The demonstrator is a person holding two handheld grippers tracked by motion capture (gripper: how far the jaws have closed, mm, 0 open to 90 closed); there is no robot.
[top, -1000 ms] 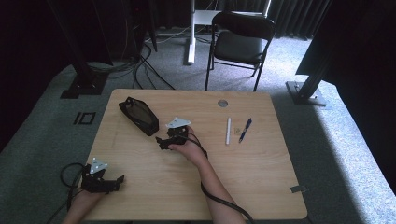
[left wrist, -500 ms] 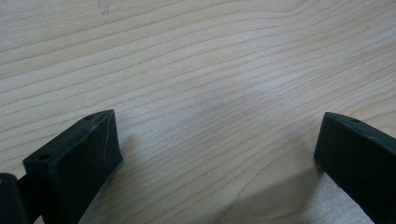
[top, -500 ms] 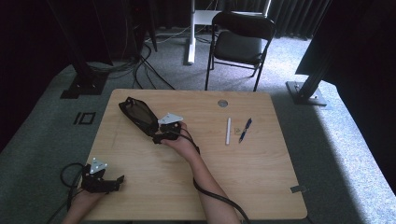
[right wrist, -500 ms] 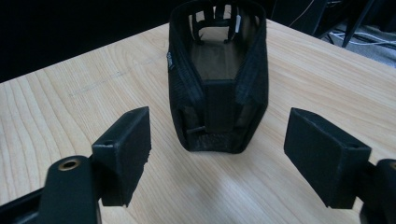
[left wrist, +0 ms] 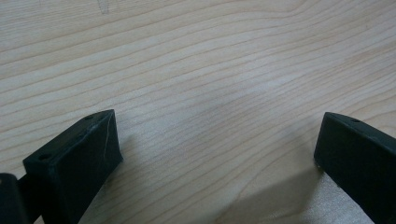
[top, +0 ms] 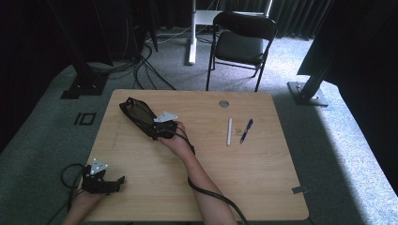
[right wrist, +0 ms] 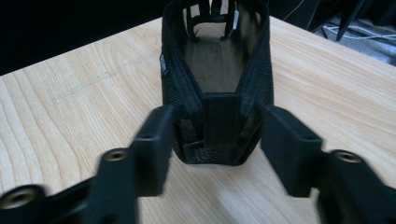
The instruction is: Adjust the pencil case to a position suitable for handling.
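Dark curtains, a folding chair [top: 244, 40] and loose floor cables ringed a pale wooden desk [top: 263, 187]. On its far left part lay a black mesh pouch [top: 137, 112], open on top and empty as far as its inside could be seen, angled toward the desk's middle. A white marker [top: 229, 131] and a blue pen [top: 246, 131] lay side by side well to its right, untouched.

The right hand-held gripper [right wrist: 217, 140] had reached the pouch's near end and its jaws had just been closing. In the right gripper view they bracketed that end, the left pad at or very near the mesh, the right pad showing a slim gap; I judged the grasp not yet made, so the gripper counted as released.

The left hand-held gripper [top: 101, 178] sat near the desk's front-left corner, jaws spread wide over bare wood, holding nothing.

By my reading the work was at its start: the approach to the pouch was done, while clamping it, and anything involving the marker and pen, remained.
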